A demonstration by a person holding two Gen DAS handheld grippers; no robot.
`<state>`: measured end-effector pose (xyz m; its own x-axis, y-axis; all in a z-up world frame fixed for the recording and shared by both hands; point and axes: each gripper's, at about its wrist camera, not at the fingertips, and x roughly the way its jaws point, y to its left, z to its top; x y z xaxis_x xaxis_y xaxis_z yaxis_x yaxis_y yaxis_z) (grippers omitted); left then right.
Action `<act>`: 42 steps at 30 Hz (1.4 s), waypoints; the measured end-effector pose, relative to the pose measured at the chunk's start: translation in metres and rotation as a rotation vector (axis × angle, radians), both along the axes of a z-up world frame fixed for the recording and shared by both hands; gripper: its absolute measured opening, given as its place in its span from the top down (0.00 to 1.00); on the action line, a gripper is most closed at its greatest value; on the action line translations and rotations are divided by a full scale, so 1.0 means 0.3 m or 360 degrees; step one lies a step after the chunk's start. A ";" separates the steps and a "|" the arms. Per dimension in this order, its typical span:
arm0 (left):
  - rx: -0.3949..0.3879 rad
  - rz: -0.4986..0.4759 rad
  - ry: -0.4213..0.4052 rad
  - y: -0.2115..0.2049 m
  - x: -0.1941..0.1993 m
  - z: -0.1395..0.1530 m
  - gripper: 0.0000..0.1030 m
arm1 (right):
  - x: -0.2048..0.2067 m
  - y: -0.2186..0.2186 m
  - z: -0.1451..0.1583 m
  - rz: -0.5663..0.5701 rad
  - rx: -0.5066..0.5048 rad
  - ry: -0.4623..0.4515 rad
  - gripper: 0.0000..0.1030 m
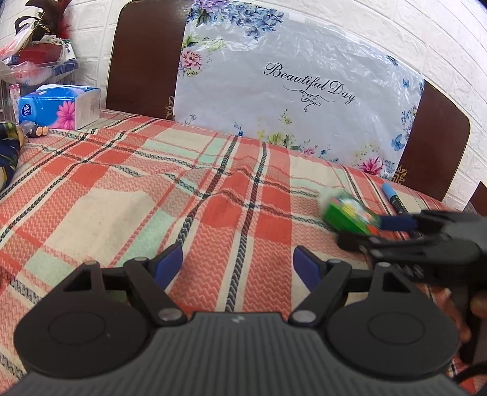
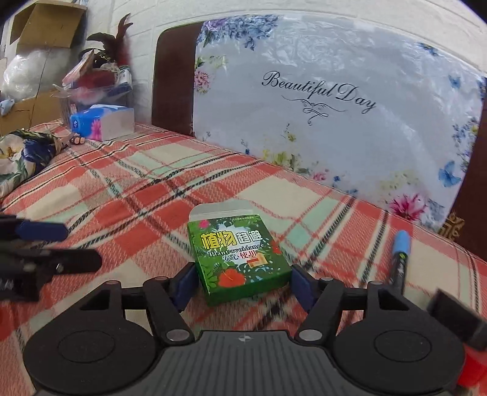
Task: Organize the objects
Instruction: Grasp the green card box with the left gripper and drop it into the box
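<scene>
Checked cloth (image 2: 127,195) in red, cream and mint, coarse and woven, covers the counter. One green cardboard box (image 2: 237,259) with a clear hang tab lies flat between the spread blue pads of the right claw (image 2: 243,281); whether they touch it is unclear. The left claw (image 1: 239,263) is open over bare cloth. One marker (image 2: 400,259) with a blue cap lies right of the box. Farther back sit one tissue pack (image 2: 102,121) and a folded floral fabric (image 2: 24,152). One plastic-wrapped floral board (image 2: 334,106) leans on dark wood before a white brick wall (image 2: 146,18).
</scene>
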<state>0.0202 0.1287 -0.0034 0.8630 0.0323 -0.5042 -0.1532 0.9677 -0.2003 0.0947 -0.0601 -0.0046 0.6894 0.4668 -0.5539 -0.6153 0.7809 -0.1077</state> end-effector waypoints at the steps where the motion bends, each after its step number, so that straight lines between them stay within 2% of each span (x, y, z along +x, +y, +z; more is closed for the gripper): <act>1: 0.0004 -0.0001 0.0002 -0.001 0.001 0.000 0.21 | -0.028 -0.022 -0.001 -0.0021 0.0009 0.0003 0.39; 6: 0.0032 -0.0007 0.0018 -0.008 0.008 -0.001 0.20 | -0.199 -0.202 -0.007 -0.0151 0.0094 0.0061 0.42; 12: 0.0098 -0.0113 0.0099 -0.022 0.043 0.007 0.08 | -0.425 -0.469 -0.010 -0.0460 0.0062 0.0047 0.43; 14: 0.0151 -0.0136 0.0155 -0.019 0.073 0.022 0.09 | -0.476 -0.556 -0.008 -0.0578 0.0082 0.0061 0.42; 16: 0.0195 -0.0030 0.0206 0.005 0.107 0.065 0.20 | -0.511 -0.615 -0.006 -0.0654 0.0093 0.0071 0.42; 18: 0.0113 0.0082 0.0182 0.039 0.127 0.151 0.22 | -0.539 -0.644 -0.005 -0.0697 0.0097 0.0061 0.39; 19: 0.0053 0.0075 0.0133 0.040 0.126 0.205 0.22 | -0.548 -0.656 -0.004 -0.0727 0.0095 0.0051 0.30; 20: 0.0023 0.0033 0.0075 0.020 0.117 0.261 0.22 | -0.555 -0.665 -0.005 -0.0751 0.0110 0.0034 0.26; 22: 0.0067 -0.0100 -0.0006 -0.080 0.094 0.354 0.22 | -0.558 -0.682 -0.004 -0.0772 0.0150 0.0020 0.26; 24: 0.0107 -0.0281 -0.0022 -0.216 0.061 0.402 0.22 | -0.553 -0.684 -0.006 -0.0794 0.0158 0.0011 0.26; 26: 0.0074 -0.0490 -0.0016 -0.351 0.017 0.413 0.21 | -0.557 -0.690 -0.004 -0.0798 0.0163 -0.0004 0.26; 30: 0.0037 -0.0859 0.0076 -0.610 -0.065 0.355 0.21 | -0.563 -0.696 0.001 -0.0817 0.0215 -0.0014 0.25; 34: 0.0000 -0.1069 0.0234 -0.773 -0.106 0.263 0.21 | -0.604 -0.713 0.011 -0.0797 0.0243 0.0007 0.21; 39: -0.0047 -0.1147 0.0443 -0.861 -0.118 0.161 0.24 | -0.685 -0.736 -0.001 -0.0785 0.0217 0.0013 0.21; 42: -0.0162 -0.1138 0.0570 -0.857 -0.104 0.121 0.25 | -0.694 -0.749 -0.021 -0.0809 0.0195 0.0045 0.21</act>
